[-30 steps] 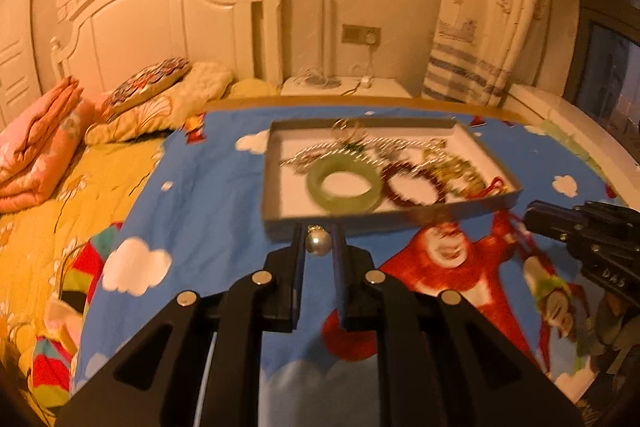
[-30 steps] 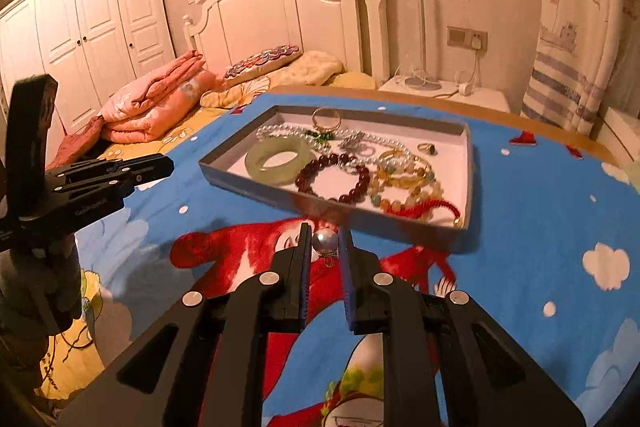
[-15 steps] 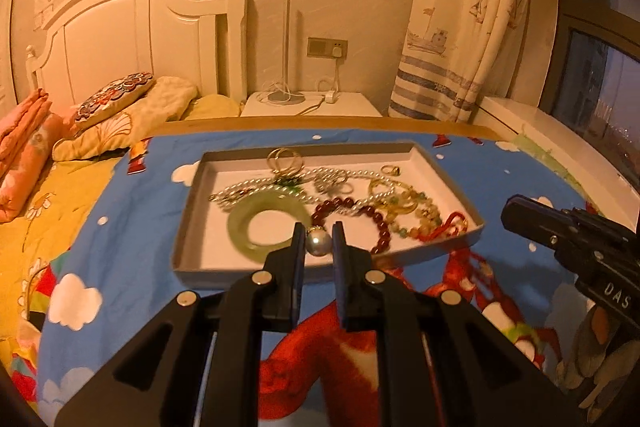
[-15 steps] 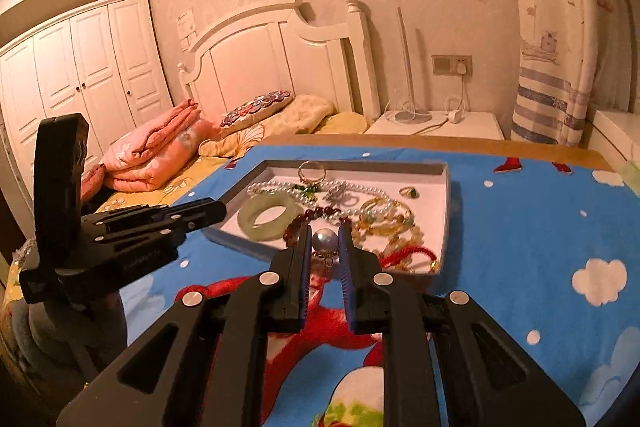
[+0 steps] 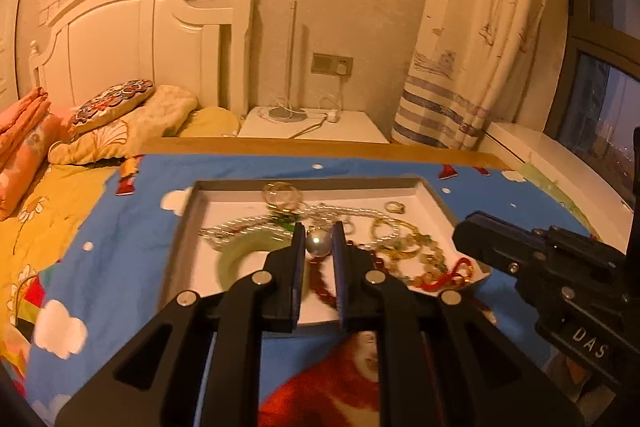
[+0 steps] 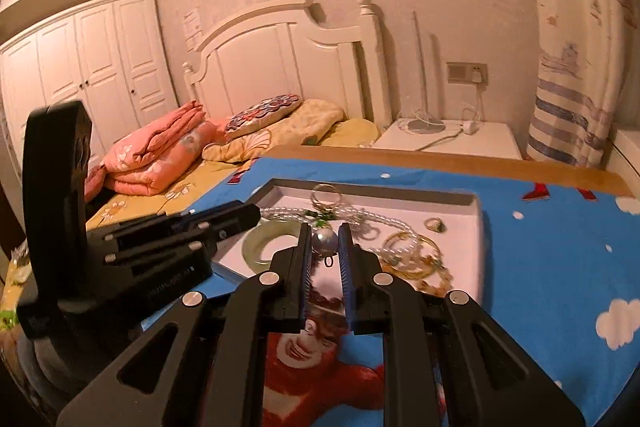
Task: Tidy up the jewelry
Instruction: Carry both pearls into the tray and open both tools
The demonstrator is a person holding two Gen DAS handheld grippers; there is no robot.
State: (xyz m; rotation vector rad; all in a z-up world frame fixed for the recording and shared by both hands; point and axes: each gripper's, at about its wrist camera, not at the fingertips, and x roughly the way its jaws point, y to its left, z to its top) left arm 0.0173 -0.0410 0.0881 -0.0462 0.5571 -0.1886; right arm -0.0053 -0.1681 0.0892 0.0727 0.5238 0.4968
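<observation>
Left gripper: jaws nearly closed, pinching a silver pearl bead at the fingertips. It is angled down and held above the near part of the tray, over the jade bangle.

Right gripper: same state, clamped on a second pearl bead with a small wire loop hanging under it. It is tilted down, poised over the tray's near edge. The two grippers sit side by side, close together but apart; each shows in the other's view.

The tray lies flat on the blue cartoon cloth. Inside: a pearl strand, gold rings, a red bead bracelet, and mixed bead bracelets bunched toward the right wall. The tray's left floor is bare white.

Open cloth lies right of the tray. A wooden table edge runs behind it, the bed to the left, and a nightstand beyond.
</observation>
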